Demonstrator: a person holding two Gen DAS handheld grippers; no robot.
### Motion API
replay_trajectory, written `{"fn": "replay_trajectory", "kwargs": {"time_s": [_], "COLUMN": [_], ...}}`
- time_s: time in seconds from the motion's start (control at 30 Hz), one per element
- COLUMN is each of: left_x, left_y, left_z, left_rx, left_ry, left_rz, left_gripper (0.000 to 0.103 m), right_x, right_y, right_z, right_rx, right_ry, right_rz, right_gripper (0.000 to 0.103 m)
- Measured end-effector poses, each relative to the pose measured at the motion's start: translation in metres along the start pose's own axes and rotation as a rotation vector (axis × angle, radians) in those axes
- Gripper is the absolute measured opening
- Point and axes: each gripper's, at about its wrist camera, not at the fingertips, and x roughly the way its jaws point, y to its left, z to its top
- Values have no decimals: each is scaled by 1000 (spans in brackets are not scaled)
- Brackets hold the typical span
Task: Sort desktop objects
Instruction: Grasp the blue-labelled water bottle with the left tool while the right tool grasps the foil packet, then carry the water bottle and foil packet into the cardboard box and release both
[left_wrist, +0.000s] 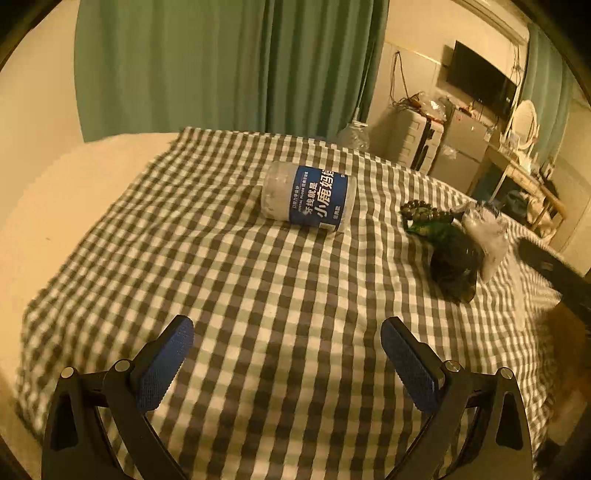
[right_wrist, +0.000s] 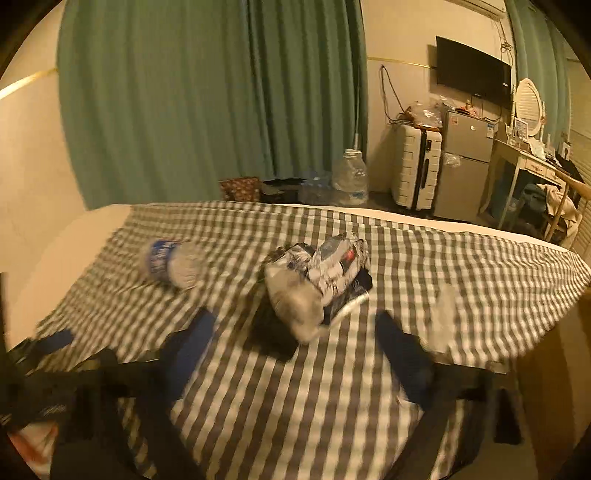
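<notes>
A clear round jar with a blue label (left_wrist: 308, 197) (right_wrist: 168, 264) lies on its side on the checked cloth (left_wrist: 258, 288). To its right sit a string of dark beads (left_wrist: 424, 214), a dark green bundle (left_wrist: 456, 262) and a crumpled clear plastic bag (left_wrist: 485, 236). In the right wrist view that heap shows as a clear bag (right_wrist: 295, 299) and a silver printed packet (right_wrist: 340, 266). My left gripper (left_wrist: 287, 330) is open over bare cloth, short of the jar. My right gripper (right_wrist: 295, 328), blurred, is open just in front of the heap, with nothing between its fingers.
The cloth covers a table whose far edge (right_wrist: 406, 214) and right edge are close. Behind stand green curtains (right_wrist: 207, 99), a large water bottle (right_wrist: 351, 177), a white suitcase (right_wrist: 415, 170), a small fridge (right_wrist: 465, 162) and a dressing table (right_wrist: 528, 162).
</notes>
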Motion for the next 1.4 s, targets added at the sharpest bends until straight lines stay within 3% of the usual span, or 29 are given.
{"fn": "replay_trajectory", "kwargs": {"time_s": [0.13,0.37,0.43,0.5,0.6,0.8,0.97,1.07,1.2,1.23,1.27,1.4], "left_x": [11,39,50,61,81,91,88,104,126,128,128,110], "left_y": [-5,-14,-11,-7,2,10,-9,-15,-2,3,5,12], "left_z": [7,31,39,45,56,63,70,82,83,83,84,79], "left_rx": [19,12,3,-16,-43,-97,20,77,35,8,-3,-19], "left_ry": [-45,-96,-101,-106,-92,-104,-172,-159,-68,-64,-61,-128], "left_rz": [-17,-82,-66,-53,-34,-86,-92,-73,-157,-167,-172,-190], "left_gripper": [103,103,103,103,103,103,103,103,102,93,93,93], "right_x": [31,57,58,56,54,53,52,50,48,49,49,52], "right_y": [-10,-5,0,4,4,0,2,5,13,13,13,13], "right_z": [8,1,-2,-1,-2,3,7,4,3,3,2,-2], "right_rx": [49,-1,-34,-58,-47,0,39,22,-39,-31,-24,-20], "right_ry": [10,45,55,45,49,16,4,-10,-22,-22,-19,-2], "right_rz": [-48,12,10,1,4,-19,25,47,22,28,33,28], "right_gripper": [70,70,47,39,36,35,35,35,35,35,35,35]}}
